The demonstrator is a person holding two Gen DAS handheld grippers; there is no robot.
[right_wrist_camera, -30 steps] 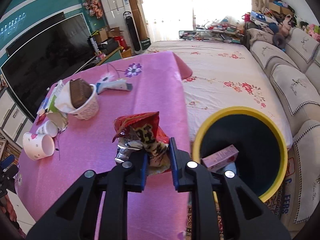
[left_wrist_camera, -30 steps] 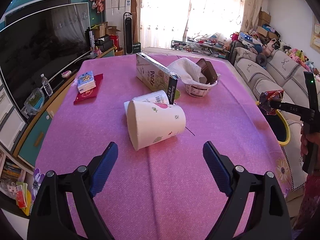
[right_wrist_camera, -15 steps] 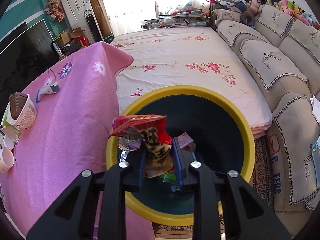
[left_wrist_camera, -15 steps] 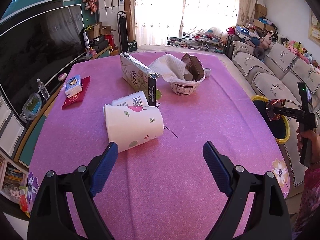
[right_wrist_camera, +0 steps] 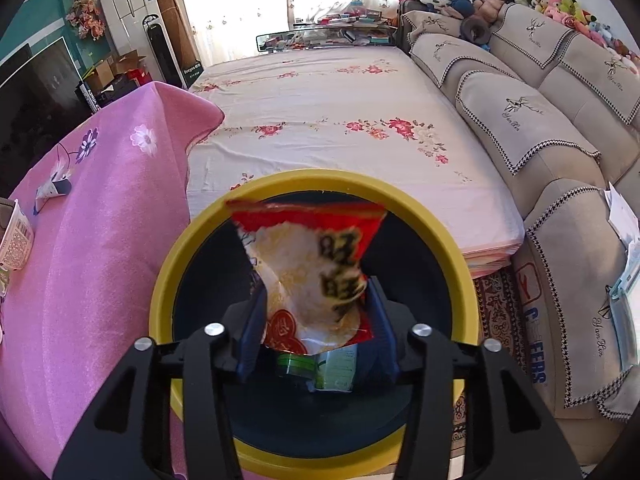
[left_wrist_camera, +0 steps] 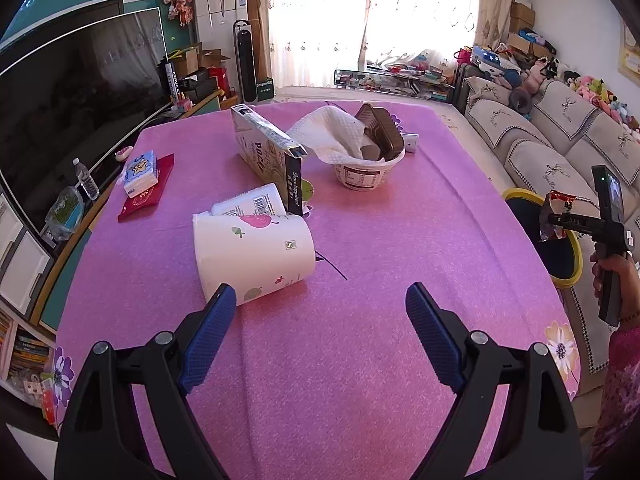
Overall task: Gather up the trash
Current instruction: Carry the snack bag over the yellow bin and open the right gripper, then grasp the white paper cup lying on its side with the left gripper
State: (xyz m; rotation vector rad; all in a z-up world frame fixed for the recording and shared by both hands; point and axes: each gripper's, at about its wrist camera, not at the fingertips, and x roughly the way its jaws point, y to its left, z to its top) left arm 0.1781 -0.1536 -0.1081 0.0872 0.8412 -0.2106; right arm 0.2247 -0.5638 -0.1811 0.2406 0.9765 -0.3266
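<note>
My right gripper [right_wrist_camera: 316,292] hangs over the yellow-rimmed bin [right_wrist_camera: 320,178], and its jaws are opening. A red and white snack wrapper [right_wrist_camera: 308,248] stands loose between them, spread out above the bin's mouth. A green and white carton [right_wrist_camera: 332,368] lies inside the bin. My left gripper [left_wrist_camera: 320,292] is open above the pink tablecloth [left_wrist_camera: 400,240], just short of a white paper cup [left_wrist_camera: 256,256] lying on its side. Behind the cup are a small white bottle [left_wrist_camera: 250,202], an opened carton [left_wrist_camera: 266,152] and a paper bowl [left_wrist_camera: 368,172] stuffed with a napkin and brown trash.
A tissue pack [left_wrist_camera: 140,172] lies on a red envelope [left_wrist_camera: 148,196] at the table's left. A large TV [left_wrist_camera: 80,92] stands beyond. The bin sits on the floor between the table, a floral-sheeted bed [right_wrist_camera: 340,120] and a beige sofa [right_wrist_camera: 540,120]. A hand [left_wrist_camera: 612,268] holds the right gripper.
My right gripper swung from the table edge to over the bin and sank. Its jaws went from shut on the wrapper to parted, and the wrapper unfolded. The left gripper drifted slightly.
</note>
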